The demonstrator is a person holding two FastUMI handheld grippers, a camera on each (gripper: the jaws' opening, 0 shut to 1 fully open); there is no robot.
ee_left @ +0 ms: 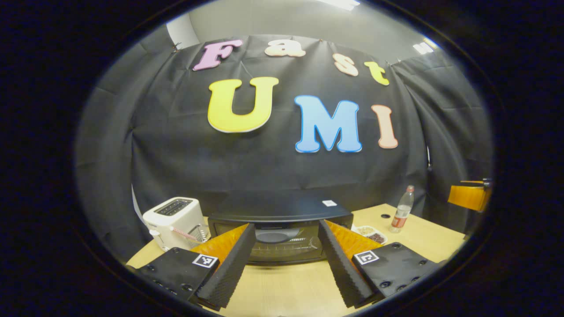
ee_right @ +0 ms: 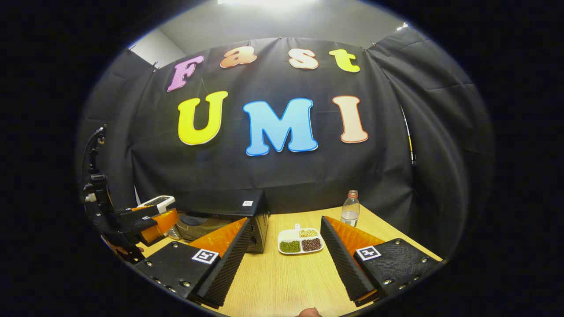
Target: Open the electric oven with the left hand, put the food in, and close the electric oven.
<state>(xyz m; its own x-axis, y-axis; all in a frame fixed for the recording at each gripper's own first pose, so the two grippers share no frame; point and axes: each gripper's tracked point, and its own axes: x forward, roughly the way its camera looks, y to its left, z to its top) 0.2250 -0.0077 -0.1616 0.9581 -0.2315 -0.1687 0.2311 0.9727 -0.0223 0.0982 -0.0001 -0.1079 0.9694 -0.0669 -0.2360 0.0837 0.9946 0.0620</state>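
The black electric oven (ee_left: 282, 229) stands on the wooden table straight ahead in the left gripper view, its glass door shut. My left gripper (ee_left: 286, 264) is open, a short way in front of the door, its fingers framing it without touching. In the right gripper view the oven (ee_right: 246, 220) sits at the left and a white divided plate of beans and grains (ee_right: 300, 241) lies on the table between my fingers. My right gripper (ee_right: 284, 259) is open, short of the plate. The left gripper (ee_right: 145, 222) with its hand shows at the left edge.
A white toaster (ee_left: 174, 220) stands left of the oven. A clear plastic bottle with a red cap (ee_left: 403, 209) stands at the back right, beside the plate (ee_left: 370, 233). The wooden table (ee_right: 286, 281) has bare surface in front of the oven.
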